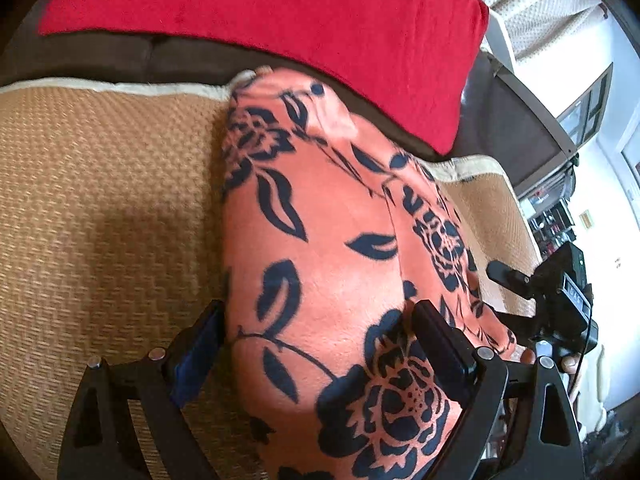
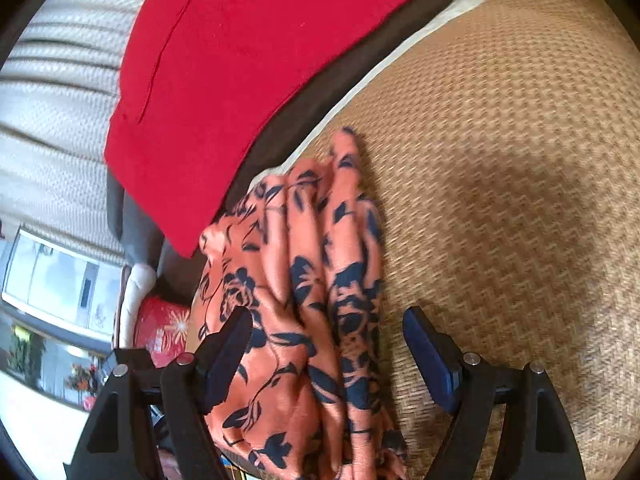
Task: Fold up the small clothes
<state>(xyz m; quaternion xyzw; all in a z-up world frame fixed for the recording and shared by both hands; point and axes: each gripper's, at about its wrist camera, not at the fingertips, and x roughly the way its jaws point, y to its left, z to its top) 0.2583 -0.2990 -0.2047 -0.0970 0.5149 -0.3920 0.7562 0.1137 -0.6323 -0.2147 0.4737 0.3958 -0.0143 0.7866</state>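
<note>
Fingers of the left gripper stand wide apart, with the orange floral garment bulging up between them; the cloth touches both pads, though whether they pinch it I cannot tell. Those of the right gripper are likewise spread wide: the left one lies against the bunched cloth and the right one sits clear of it, over bare weave, so nothing is clamped there.

Largest in view is the woven tan mat with its pale cream border, which carries the garment. Behind it runs a dark brown seat back, and a red cushion leans across that (its lower corner reaches down close to the garment's far edge).

The garment, orange with dark navy roses and leaves, lies on the mat in a heaped, rounded mound. From the right wrist view it shows as several lengthwise folds gathered together, its far tip resting on the mat near the cream border.

In the left wrist view the right gripper's black body shows just beside the garment's right edge, with the person's fingertips behind it.
</note>
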